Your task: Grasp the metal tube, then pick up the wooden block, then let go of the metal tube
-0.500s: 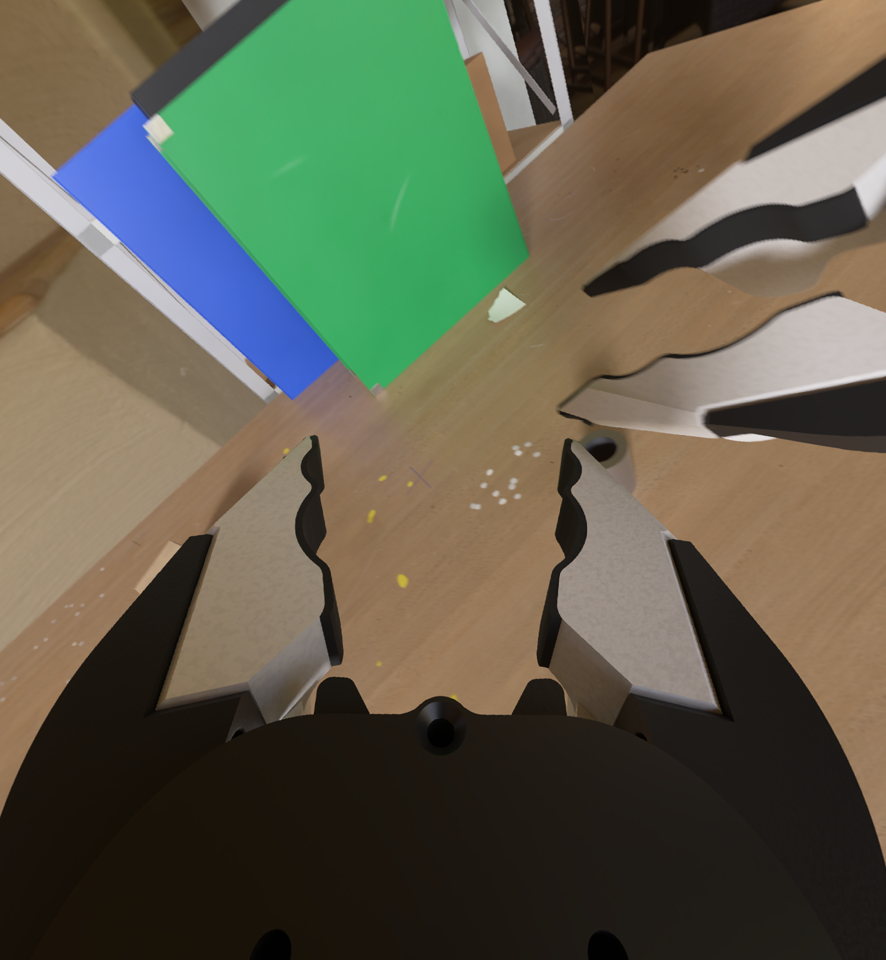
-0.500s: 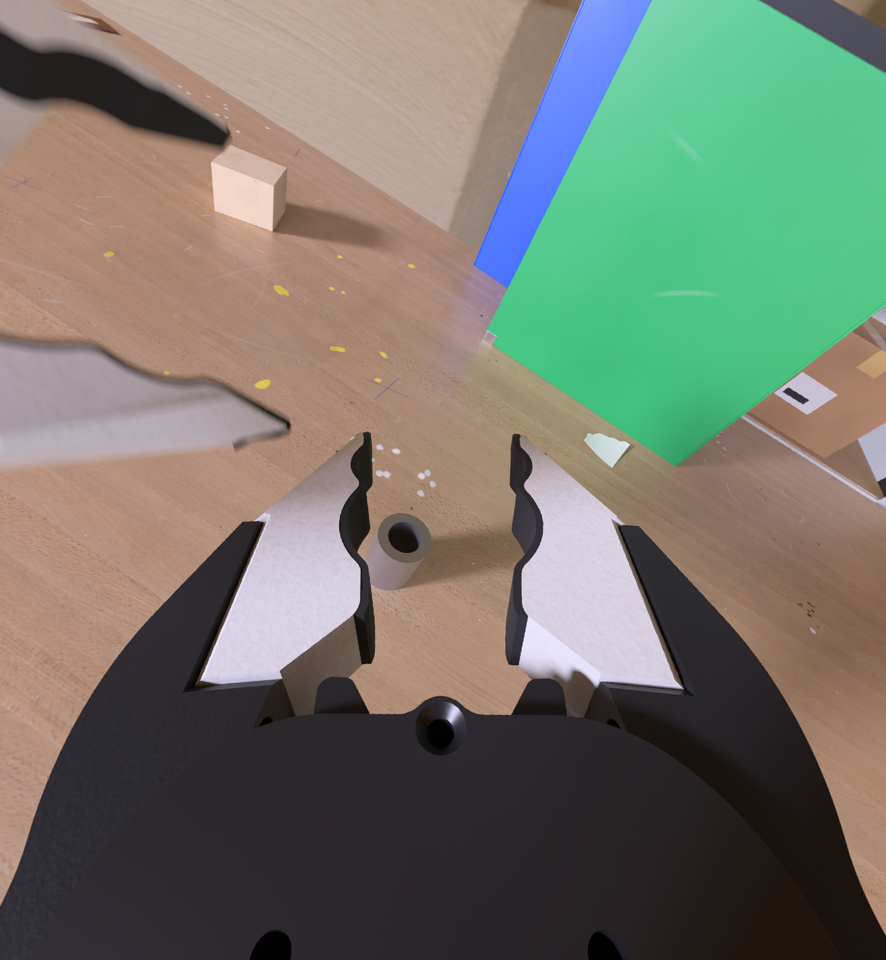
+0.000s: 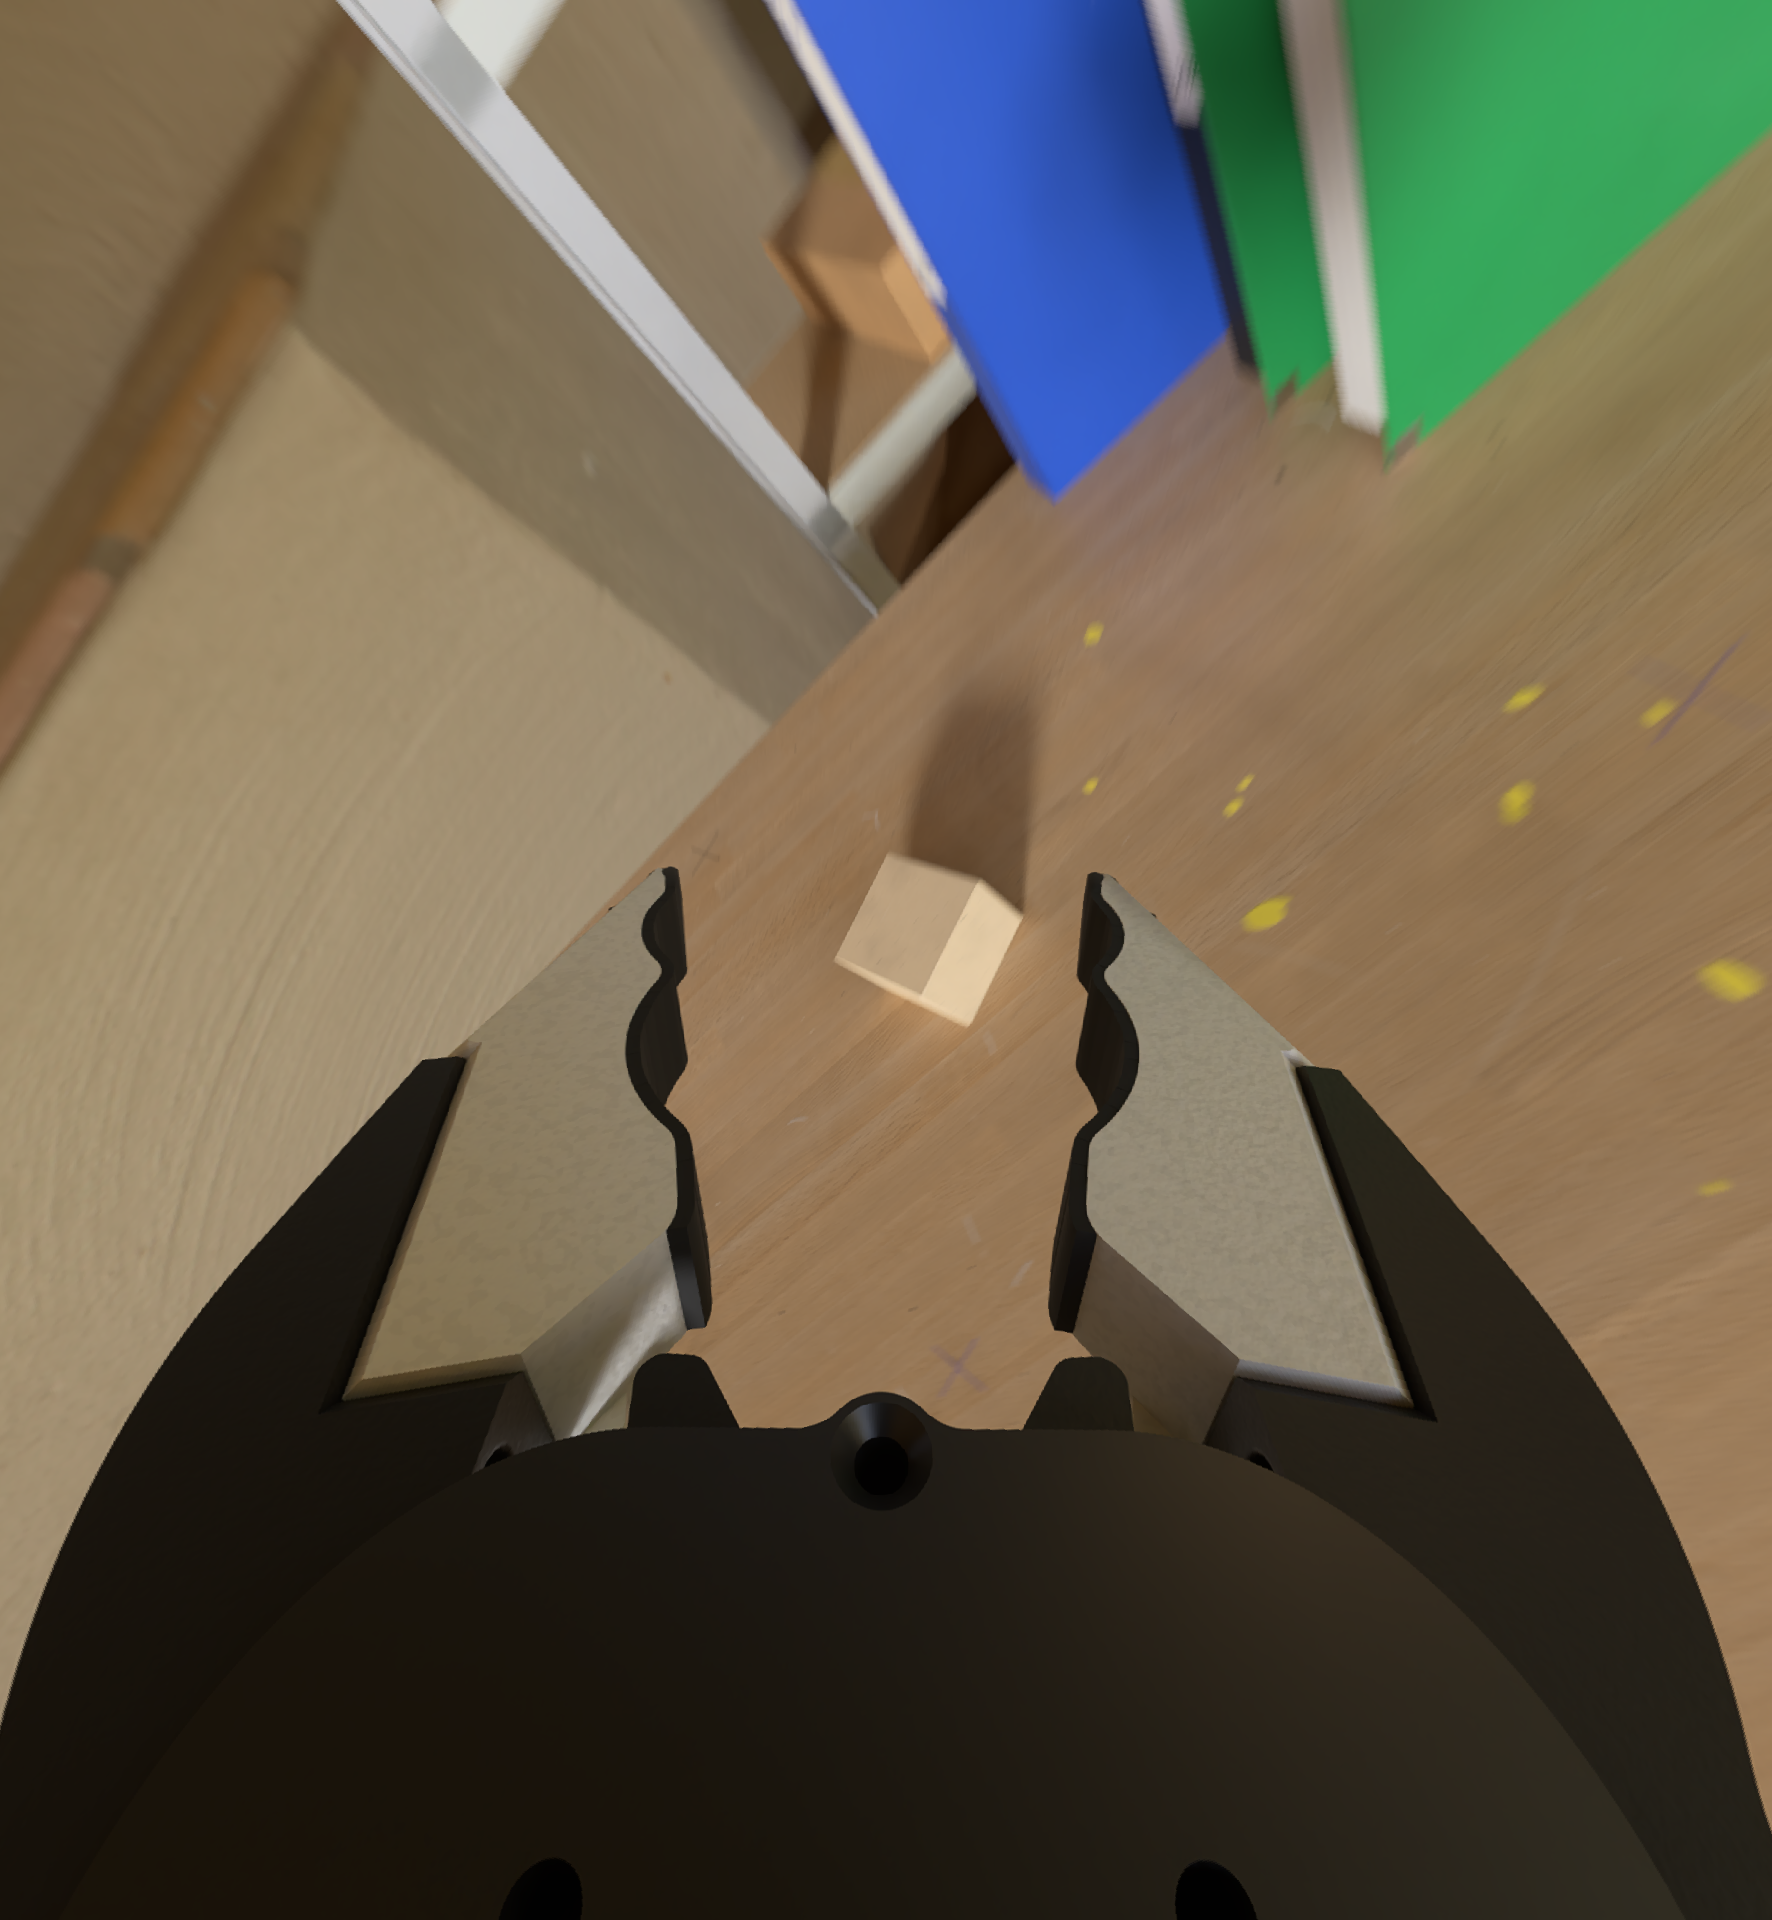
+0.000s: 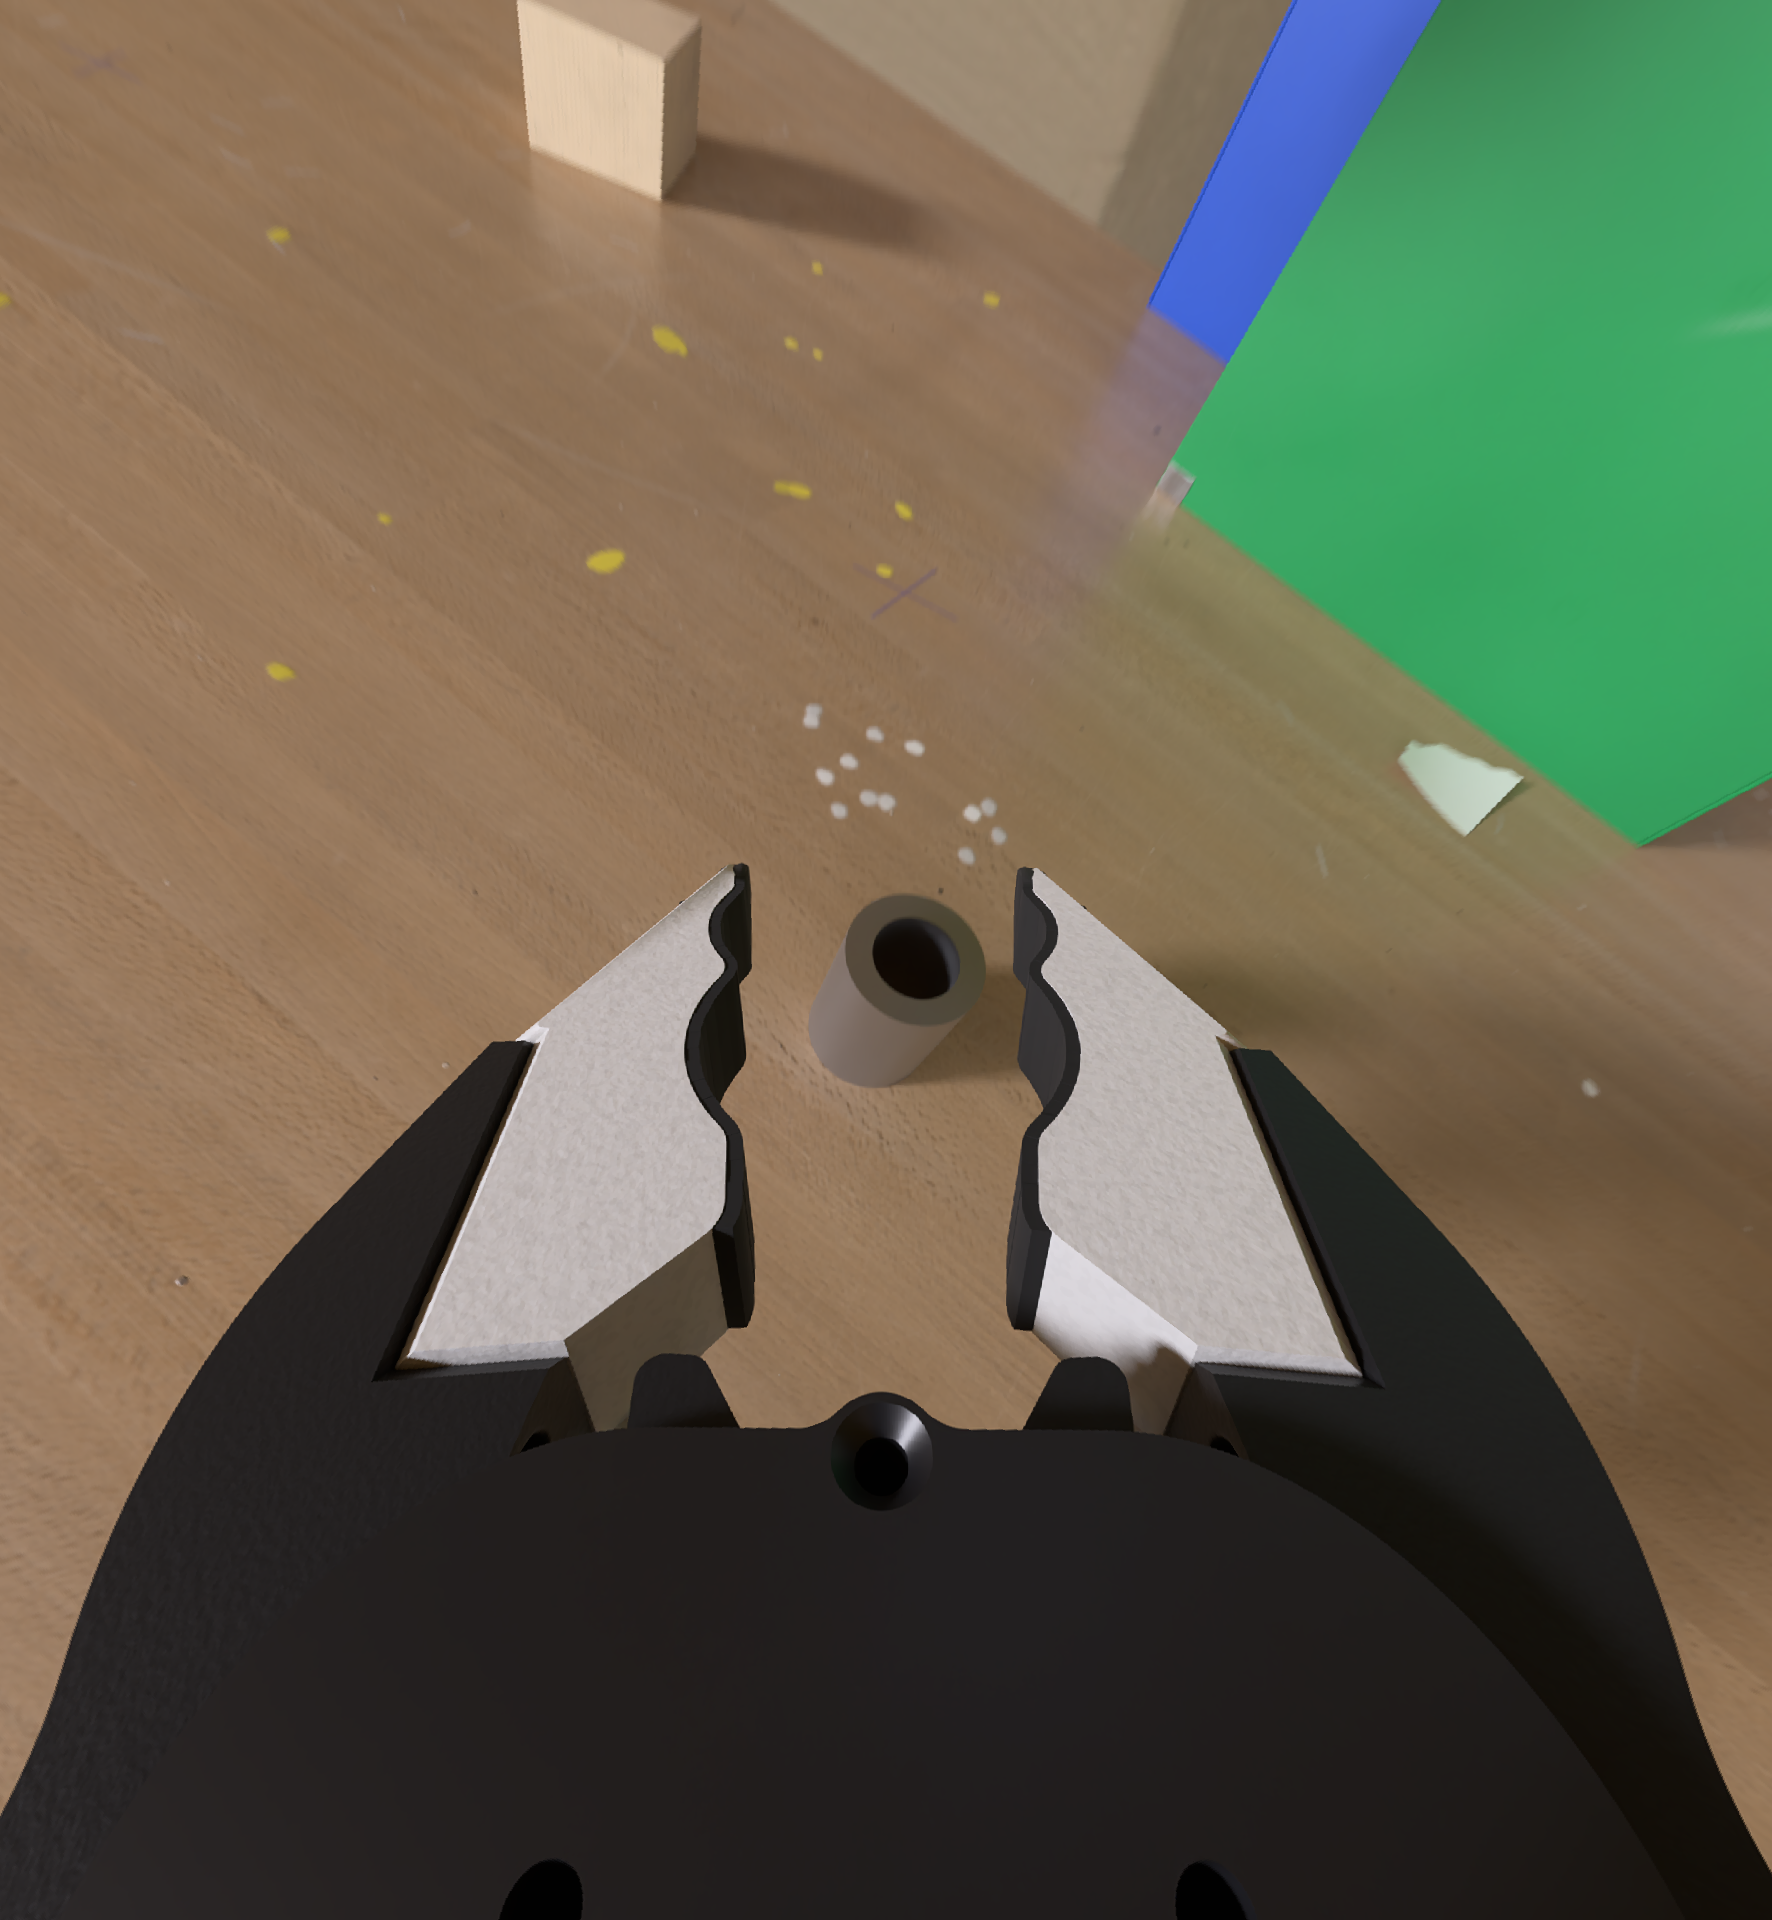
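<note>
A short grey metal tube [image 4: 892, 995] stands upright on the wooden table, between the tips of my right gripper [image 4: 880, 883], which is open and not touching it. A pale wooden block [image 3: 929, 953] sits on the table near its left edge, just ahead of my left gripper [image 3: 880, 888], which is open and empty. The block also shows at the top of the right wrist view [image 4: 607, 91], far beyond the tube.
A green panel [image 4: 1547, 416] and a blue panel [image 3: 1017, 229] stand upright at the back of the table [image 4: 342, 727]. A pale paper scrap [image 4: 1458, 784] lies by the green panel. The table's left edge [image 3: 757, 738] drops to the floor close to the block.
My left gripper has swung left, away from the right gripper, and now faces the wooden block. My right gripper has moved so the tube sits centred between its fingers.
</note>
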### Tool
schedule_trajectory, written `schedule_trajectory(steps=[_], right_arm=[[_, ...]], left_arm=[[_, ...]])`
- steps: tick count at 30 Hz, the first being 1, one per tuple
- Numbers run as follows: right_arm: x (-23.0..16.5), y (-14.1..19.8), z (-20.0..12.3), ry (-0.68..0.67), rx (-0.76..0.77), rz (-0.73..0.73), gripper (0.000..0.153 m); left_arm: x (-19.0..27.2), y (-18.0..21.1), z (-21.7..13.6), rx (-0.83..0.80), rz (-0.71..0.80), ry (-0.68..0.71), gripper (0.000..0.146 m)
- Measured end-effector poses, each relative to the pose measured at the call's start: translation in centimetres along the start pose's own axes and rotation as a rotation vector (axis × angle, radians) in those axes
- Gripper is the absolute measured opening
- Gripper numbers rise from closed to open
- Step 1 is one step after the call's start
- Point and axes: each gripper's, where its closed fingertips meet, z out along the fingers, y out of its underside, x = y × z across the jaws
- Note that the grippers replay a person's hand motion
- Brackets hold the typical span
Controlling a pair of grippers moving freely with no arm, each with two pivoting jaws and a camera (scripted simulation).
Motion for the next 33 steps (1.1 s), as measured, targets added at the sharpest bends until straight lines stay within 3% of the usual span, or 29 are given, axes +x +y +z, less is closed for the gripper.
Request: schedule_trajectory(steps=[7, 13, 17, 25, 30, 33], right_arm=[[0.5, 3.3, 2.0, -0.055, -0.081, 0.103, 0.047], [0.3, 3.3, 2.2, -0.09, -0.075, 0.114, 0.041], [0.3, 3.3, 2.2, -0.124, -0.07, 0.148, 0.04], [0.3, 3.2, 2.2, -0.157, -0.059, 0.18, 0.034], [0.4, 3.1, 2.1, -0.171, -0.05, 0.198, 0.034], [0.4, 3.0, 2.1, -0.179, -0.045, 0.21, 0.034]], left_arm=[[-1.8, 6.9, 9.3, -0.323, 0.19, 0.171, 0.101], [-2.3, 8.3, 14.7, -0.438, 0.182, 0.287, 0.087], [-0.9, 9.7, 16.9, -0.553, 0.202, 0.411, 0.082], [1.5, 13.4, 18.8, -0.779, 0.275, 0.556, 0.098], [1.9, 14.8, 19.9, -0.84, 0.324, 0.568, 0.071], [1.8, 14.8, 20.1, -0.83, 0.322, 0.571, 0.069]])
